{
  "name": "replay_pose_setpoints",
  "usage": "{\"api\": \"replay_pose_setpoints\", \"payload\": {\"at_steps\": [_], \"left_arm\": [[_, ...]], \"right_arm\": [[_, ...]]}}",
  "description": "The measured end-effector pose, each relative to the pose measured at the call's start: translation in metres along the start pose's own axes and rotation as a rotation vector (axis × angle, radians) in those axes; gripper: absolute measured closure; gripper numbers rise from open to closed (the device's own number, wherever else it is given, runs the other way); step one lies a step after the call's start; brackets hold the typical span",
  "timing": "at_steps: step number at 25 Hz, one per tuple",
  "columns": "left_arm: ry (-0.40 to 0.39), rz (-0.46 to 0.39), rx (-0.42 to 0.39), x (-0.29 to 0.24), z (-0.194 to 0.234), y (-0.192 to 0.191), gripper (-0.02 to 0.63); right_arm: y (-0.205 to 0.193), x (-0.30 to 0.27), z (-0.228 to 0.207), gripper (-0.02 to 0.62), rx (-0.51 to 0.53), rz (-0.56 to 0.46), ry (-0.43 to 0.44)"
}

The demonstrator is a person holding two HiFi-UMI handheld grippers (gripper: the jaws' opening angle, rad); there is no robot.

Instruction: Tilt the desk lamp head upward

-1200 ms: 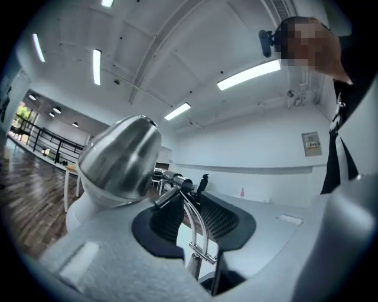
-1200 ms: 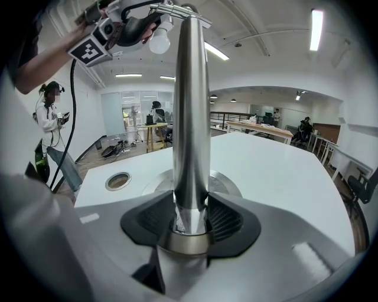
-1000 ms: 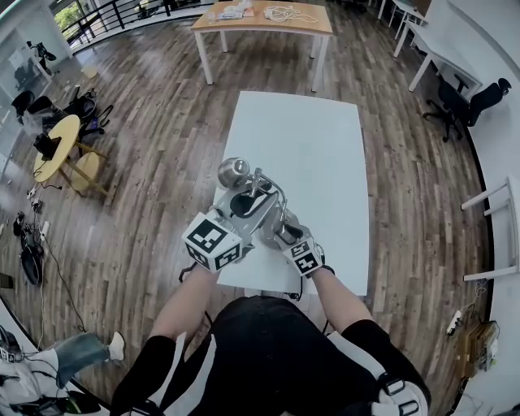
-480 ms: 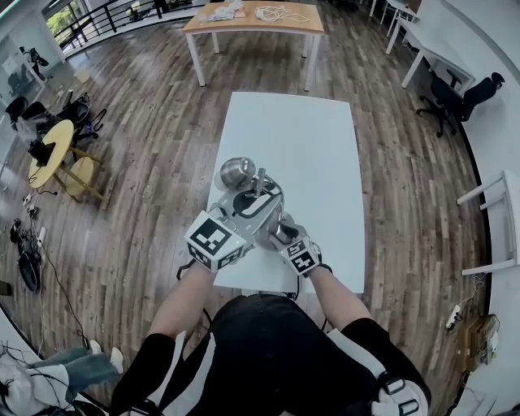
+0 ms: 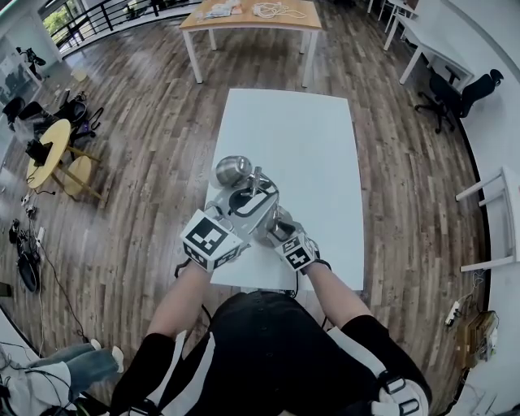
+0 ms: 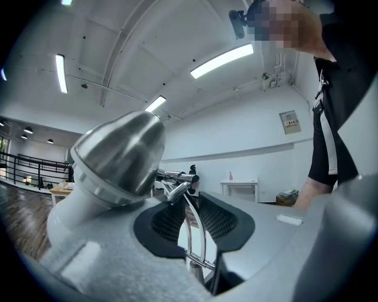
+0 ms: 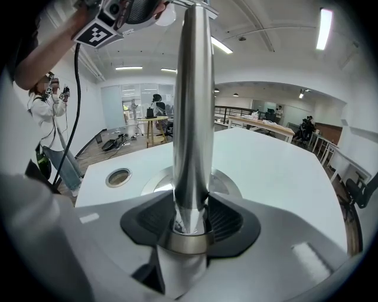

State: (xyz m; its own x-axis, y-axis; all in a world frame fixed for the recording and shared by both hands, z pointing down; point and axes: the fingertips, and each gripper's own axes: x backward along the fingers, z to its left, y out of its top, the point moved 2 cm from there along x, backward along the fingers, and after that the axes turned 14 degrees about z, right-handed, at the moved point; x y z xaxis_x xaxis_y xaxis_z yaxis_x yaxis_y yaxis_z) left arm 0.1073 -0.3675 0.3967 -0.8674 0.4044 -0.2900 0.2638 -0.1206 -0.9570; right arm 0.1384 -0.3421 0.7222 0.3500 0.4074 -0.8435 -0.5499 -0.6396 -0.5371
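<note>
A chrome desk lamp stands near the front edge of the white table [image 5: 313, 138]. Its dome-shaped head [image 5: 233, 171] [image 6: 118, 156] sits to the left of my left gripper [image 5: 246, 203]. That gripper [image 6: 190, 227] points level and is shut on the lamp's thin chrome arm rods [image 6: 195, 236] just behind the head. My right gripper [image 5: 275, 230] [image 7: 190, 221] comes in from below and is shut on the lamp's upright pole [image 7: 192, 118], just above the round base [image 7: 229, 187].
A round cable hole [image 7: 119, 176] is in the tabletop left of the base. A wooden table [image 5: 252, 16] stands behind, an office chair [image 5: 455, 89] at the right, a yellow round table [image 5: 49, 158] at the left. Another person [image 7: 44, 112] stands nearby.
My left gripper has rolled slightly on the lamp arm, its marker cube shifting a little left. The right gripper and the pole have stayed put.
</note>
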Motion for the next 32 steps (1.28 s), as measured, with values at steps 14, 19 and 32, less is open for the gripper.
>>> {"api": "replay_pose_setpoints", "payload": {"at_steps": [14, 19, 32], "left_arm": [[-0.047, 0.096, -0.247, -0.023, -0.026, 0.006, 0.537], [-0.077, 0.078, -0.240, -0.024, -0.025, 0.007, 0.540], [-0.218, -0.066, -0.161, -0.032, -0.033, 0.010, 0.559]], "right_arm": [[0.002, -0.004, 0.003, 0.413, 0.001, 0.018, -0.013], [0.003, -0.004, 0.003, 0.413, 0.003, 0.004, -0.010], [0.002, -0.001, 0.001, 0.411, 0.004, -0.037, 0.008]]}}
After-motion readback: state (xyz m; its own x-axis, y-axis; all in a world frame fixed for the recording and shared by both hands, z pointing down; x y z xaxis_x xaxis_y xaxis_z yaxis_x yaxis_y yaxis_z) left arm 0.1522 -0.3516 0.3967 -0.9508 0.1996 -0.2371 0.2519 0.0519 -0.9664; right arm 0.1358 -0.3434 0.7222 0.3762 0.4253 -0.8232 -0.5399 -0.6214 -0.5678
